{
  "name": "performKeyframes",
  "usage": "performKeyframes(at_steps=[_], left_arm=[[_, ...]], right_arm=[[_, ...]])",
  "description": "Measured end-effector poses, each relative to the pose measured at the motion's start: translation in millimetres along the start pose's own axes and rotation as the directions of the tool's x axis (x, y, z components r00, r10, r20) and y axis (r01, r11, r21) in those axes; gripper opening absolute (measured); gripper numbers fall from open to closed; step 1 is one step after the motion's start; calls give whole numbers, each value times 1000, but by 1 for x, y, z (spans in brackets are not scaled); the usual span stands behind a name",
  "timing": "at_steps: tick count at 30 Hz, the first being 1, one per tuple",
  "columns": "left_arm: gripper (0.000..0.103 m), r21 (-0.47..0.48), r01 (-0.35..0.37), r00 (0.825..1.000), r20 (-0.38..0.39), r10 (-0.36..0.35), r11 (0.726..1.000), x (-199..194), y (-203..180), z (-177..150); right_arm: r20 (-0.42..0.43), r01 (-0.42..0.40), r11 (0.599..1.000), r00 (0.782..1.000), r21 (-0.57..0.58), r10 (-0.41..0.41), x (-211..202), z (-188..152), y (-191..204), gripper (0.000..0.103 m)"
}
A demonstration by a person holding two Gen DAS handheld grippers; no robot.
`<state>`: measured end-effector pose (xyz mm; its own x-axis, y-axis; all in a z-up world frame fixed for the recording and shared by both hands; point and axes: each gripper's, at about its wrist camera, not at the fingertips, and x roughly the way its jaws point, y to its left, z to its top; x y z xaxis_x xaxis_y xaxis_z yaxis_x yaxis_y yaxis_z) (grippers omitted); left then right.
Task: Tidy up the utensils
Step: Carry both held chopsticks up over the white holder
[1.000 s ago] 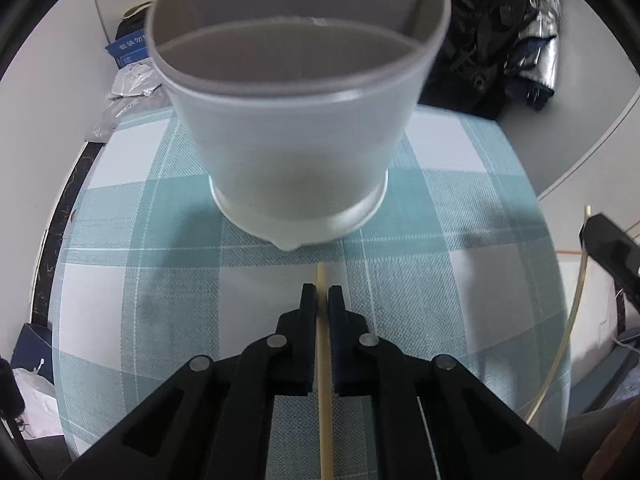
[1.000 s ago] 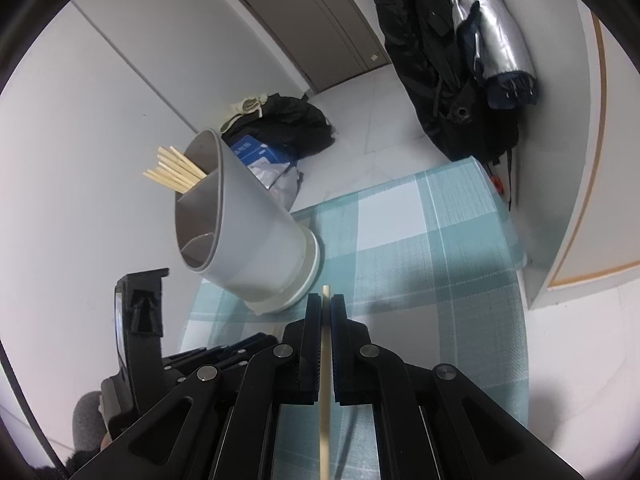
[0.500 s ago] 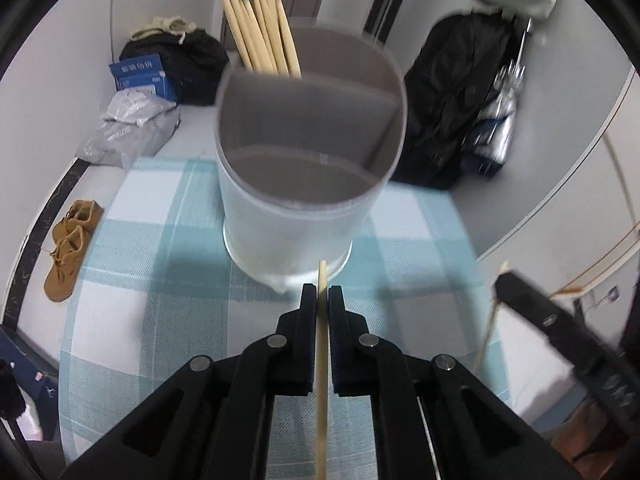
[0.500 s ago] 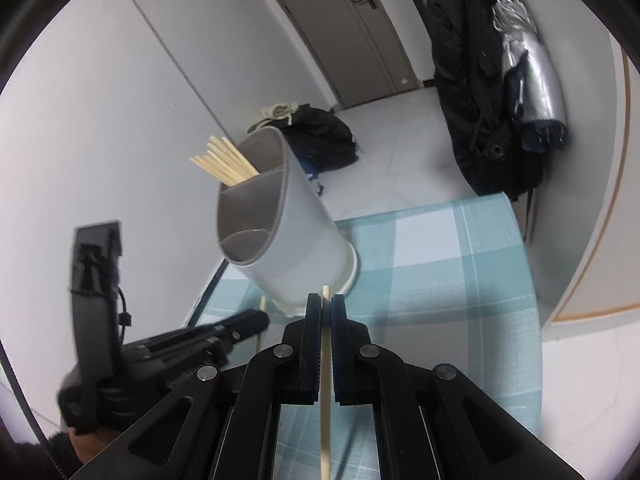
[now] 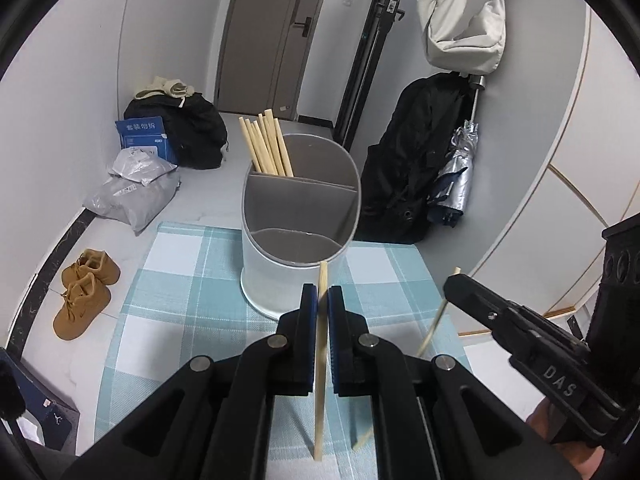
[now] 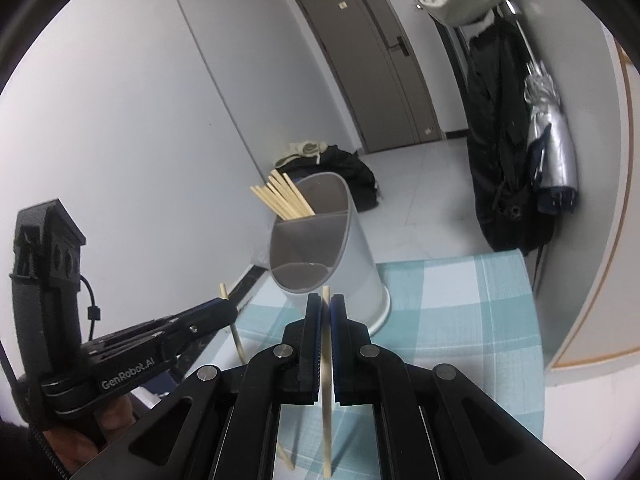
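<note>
A grey divided utensil holder (image 5: 298, 236) stands on the checked tablecloth (image 5: 180, 304); it also shows in the right wrist view (image 6: 324, 256). Several wooden chopsticks (image 5: 266, 146) stand in its far left compartment. My left gripper (image 5: 322, 300) is shut on a single chopstick (image 5: 320, 360), held upright, just short of the holder's near rim. My right gripper (image 6: 326, 312) is shut on another chopstick (image 6: 326, 380), also short of the holder. The right gripper shows at the right of the left wrist view (image 5: 456, 280), the left gripper at the left of the right wrist view (image 6: 226, 308).
The table's far edge lies just behind the holder. On the floor beyond are brown shoes (image 5: 84, 292), plastic bags (image 5: 132, 192), a blue box (image 5: 144, 136) and black bags (image 5: 188, 128). Coats and an umbrella (image 5: 456, 168) hang at the right wall.
Both grippers have risen and pulled back from the holder, each still holding its chopstick. The holder looks smaller and its open top is now in view.
</note>
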<state>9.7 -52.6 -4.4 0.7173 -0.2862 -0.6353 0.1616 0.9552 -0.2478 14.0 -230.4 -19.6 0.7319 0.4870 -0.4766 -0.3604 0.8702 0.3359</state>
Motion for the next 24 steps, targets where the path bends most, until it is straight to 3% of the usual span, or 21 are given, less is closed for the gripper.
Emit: performKeyframes(at_steps=[4,13,24], left_arm=[[2,14,0,1000,-1,0,1000,-7,-3,-5],[2,43,-55,997,-42,57,998,-16,-7,-7],[2,86,-81,996,-29,84,993,-33,-11,-11]], right_arm=[[-15,-42,999,999,32,43,-2,-4,3,4],[-4,-9,1000,1000,26,9,-11,-8,10,4],[15,10,1000,1000,-13,-10,-21,-12,28,4]])
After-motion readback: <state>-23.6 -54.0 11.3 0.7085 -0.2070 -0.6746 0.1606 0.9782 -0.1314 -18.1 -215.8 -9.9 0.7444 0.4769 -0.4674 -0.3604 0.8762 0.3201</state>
